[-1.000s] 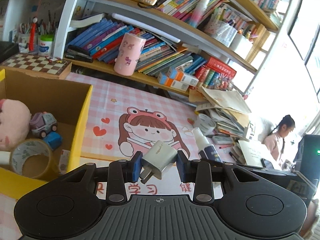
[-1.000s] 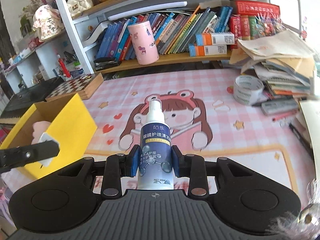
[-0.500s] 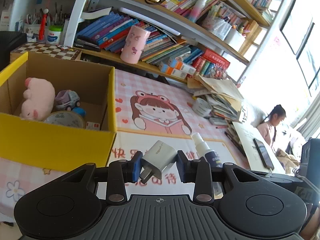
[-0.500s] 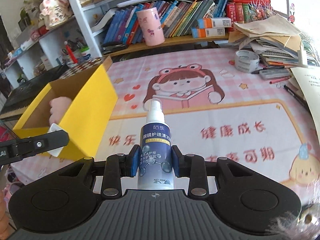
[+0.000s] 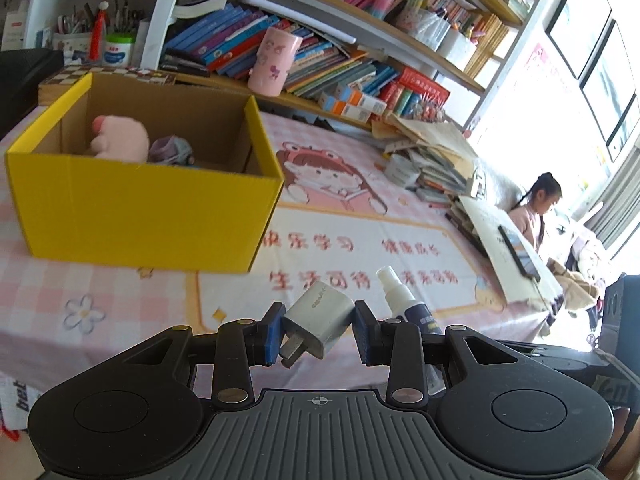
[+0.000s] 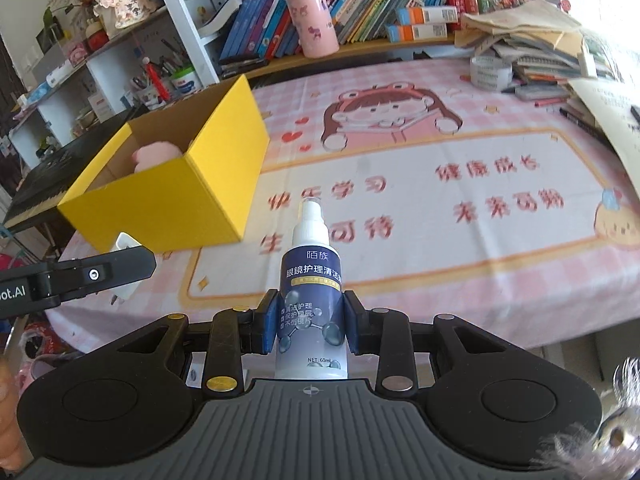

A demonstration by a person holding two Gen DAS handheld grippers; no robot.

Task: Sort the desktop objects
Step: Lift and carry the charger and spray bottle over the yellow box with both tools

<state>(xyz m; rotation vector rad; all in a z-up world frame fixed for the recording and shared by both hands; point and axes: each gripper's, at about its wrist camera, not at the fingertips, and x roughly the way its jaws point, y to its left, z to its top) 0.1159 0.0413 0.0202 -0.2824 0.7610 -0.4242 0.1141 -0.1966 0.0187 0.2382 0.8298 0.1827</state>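
Note:
My left gripper (image 5: 318,330) is shut on a white plug adapter (image 5: 320,322), held tilted above the desk's near edge. My right gripper (image 6: 312,326) is shut on a spray bottle (image 6: 310,280) with a dark blue label, upright; the bottle also shows in the left wrist view (image 5: 402,300). A yellow cardboard box (image 5: 140,204) stands on the pink desk mat, ahead and left of both grippers. It holds a pink plush toy (image 5: 120,138) and a small toy car (image 5: 172,150). The left gripper and adapter show at the left edge of the right wrist view (image 6: 126,256).
A roll of tape (image 6: 490,70) sits by a pile of papers and books (image 6: 540,48) at the desk's far right. A pink cup (image 5: 274,60) stands on the low shelf behind. A chessboard (image 5: 100,74) lies behind the box. A child (image 5: 538,208) sits at right.
Both grippers have pulled back toward the desk's near edge with their objects still held. The yellow box now lies farther ahead and its whole front wall shows.

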